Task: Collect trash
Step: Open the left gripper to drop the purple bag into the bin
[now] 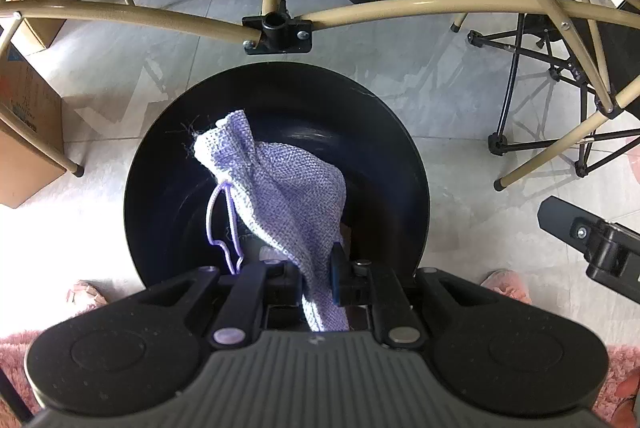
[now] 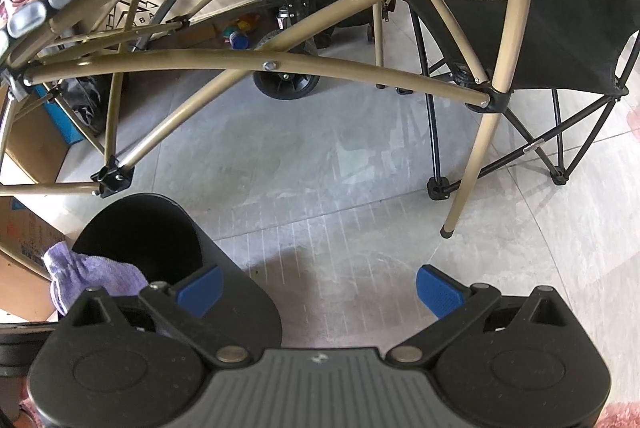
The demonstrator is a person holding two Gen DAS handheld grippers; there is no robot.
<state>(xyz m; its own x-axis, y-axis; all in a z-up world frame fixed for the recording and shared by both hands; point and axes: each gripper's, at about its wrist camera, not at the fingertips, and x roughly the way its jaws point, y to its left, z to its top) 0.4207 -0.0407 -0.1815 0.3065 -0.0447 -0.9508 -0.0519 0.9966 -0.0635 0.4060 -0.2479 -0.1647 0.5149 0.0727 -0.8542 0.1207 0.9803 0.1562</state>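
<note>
Left claw clamping lilac pouch, mouth-end toward bin.

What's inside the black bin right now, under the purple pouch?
Mostly dark, bare wall shows inside the black bin. The purple pouch, clamped in the left gripper, hangs over the opening with its drawstring dangling. The pouch and gripper cover the bottom, so any trash there is hidden.

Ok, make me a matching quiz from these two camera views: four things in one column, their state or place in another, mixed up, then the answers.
1. left claw
2. right claw
3. purple pouch
4. black bin

A. open, holding nothing
B. on the floor beside the tan frame
C. hanging over the bin's mouth
D. shut on cloth

Pairs: 1-D, 2-A, 3-C, 4-B
</note>
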